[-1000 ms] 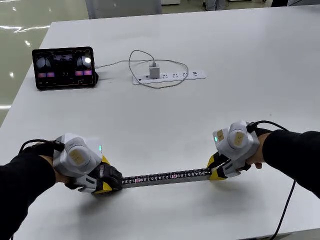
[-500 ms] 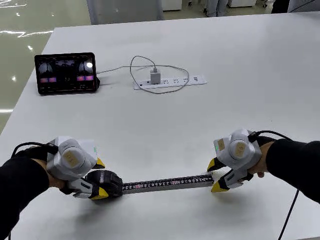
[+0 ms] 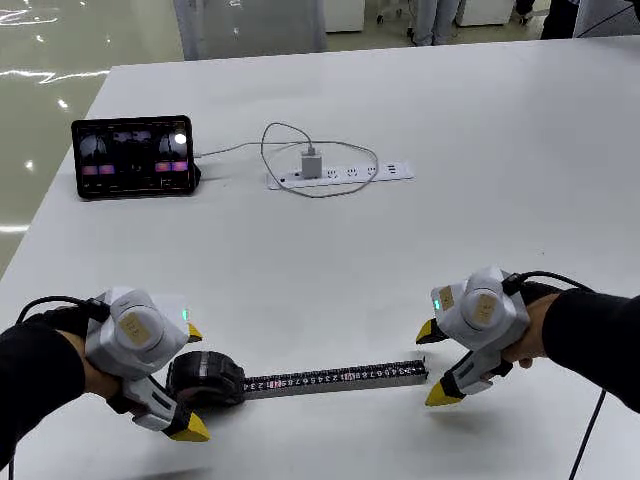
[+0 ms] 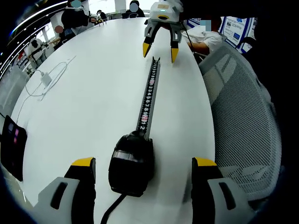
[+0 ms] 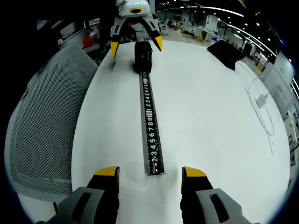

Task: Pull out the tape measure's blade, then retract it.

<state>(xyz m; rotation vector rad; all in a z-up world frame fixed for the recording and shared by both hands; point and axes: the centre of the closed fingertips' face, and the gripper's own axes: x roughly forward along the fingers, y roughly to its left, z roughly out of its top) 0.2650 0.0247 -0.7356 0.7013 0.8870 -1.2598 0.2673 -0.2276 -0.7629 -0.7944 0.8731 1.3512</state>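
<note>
A black tape measure case (image 3: 205, 378) lies on the white table (image 3: 330, 260) with its blade (image 3: 335, 378) pulled out flat to the right. My left gripper (image 3: 190, 382) is open, its yellow-tipped jaws either side of the case (image 4: 132, 163) without touching it. My right gripper (image 3: 433, 363) is open too, jaws straddling the blade's free end (image 5: 155, 171), which lies loose on the table. In the left gripper view the blade (image 4: 148, 100) runs away to the right gripper (image 4: 159, 49); in the right gripper view the blade (image 5: 149, 116) runs to the case (image 5: 143, 55) and the left gripper (image 5: 135, 45).
A tablet (image 3: 133, 156) stands at the back left. A white power strip (image 3: 340, 173) with a charger and looped cable (image 3: 300, 150) lies mid-table. A mesh chair (image 4: 243, 107) sits beside the table edge. People stand far off (image 4: 74, 16).
Both grippers have opened and let go: the left released the case, the right released the blade's end. The blade stays extended on the table. The head camera has tilted slightly.
</note>
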